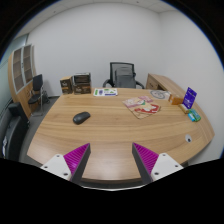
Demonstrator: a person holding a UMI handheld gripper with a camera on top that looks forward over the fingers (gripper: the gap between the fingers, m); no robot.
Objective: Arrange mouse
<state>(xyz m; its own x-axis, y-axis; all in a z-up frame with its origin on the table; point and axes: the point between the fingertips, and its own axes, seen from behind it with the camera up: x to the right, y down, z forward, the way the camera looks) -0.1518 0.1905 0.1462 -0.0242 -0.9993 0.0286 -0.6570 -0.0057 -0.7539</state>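
Note:
A black computer mouse (81, 117) lies on the light wooden table (110, 135), well beyond my fingers and to the left of them. My gripper (111, 160) is open and empty, held above the table's near edge. Its two fingers (74, 158) with magenta pads stand wide apart, with only bare tabletop between them.
A wooden board with items (146, 104) lies at mid-right. A purple box (189, 97) and a teal object (194, 116) stand at the far right. Papers (105, 92) and brown boxes (76, 83) sit at the back. Black chairs (122, 74) stand behind and to the left.

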